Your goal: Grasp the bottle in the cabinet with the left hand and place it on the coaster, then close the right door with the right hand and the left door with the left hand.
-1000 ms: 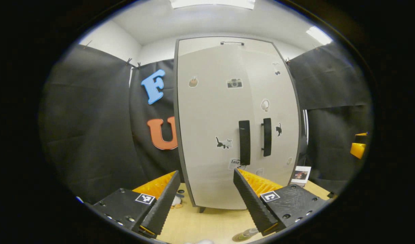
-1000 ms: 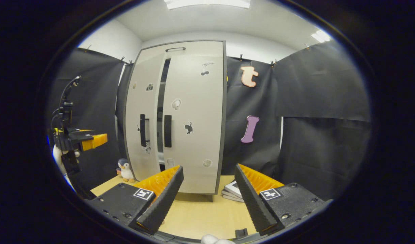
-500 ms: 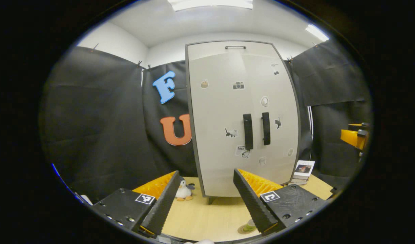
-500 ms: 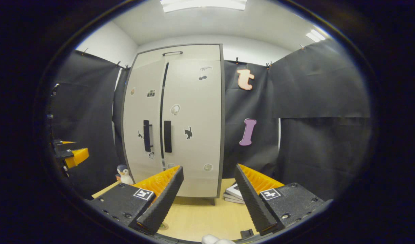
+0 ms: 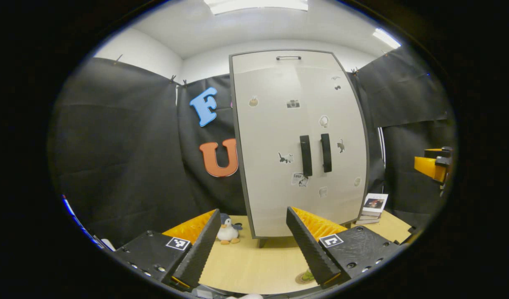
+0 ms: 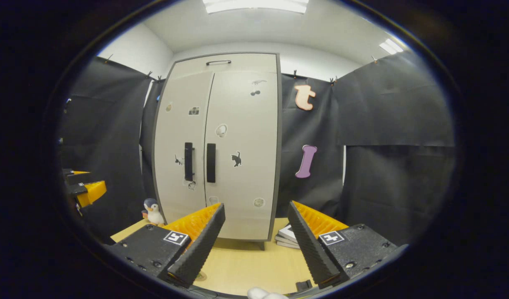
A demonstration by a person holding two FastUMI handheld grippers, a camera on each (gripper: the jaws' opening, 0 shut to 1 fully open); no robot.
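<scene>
Pale grey two-door cabinet (image 5: 298,141) upright at table rear, doors flush. Rigid panels, likely light-swinging; black vertical bar handles (image 5: 306,155) best hold. Left gripper (image 5: 252,245), right gripper (image 6: 254,245): jaws apart, empty.

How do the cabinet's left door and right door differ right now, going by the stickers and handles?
The left door carries a camera sticker near its top and a walking cat beside its handle; the right door carries a cherry sticker near its top and a dark sitting cat. The left door's handle sits at its right edge, the right door's handle at its left edge. Both doors look shut flush, pale grey, with dark vertical handles.
</scene>
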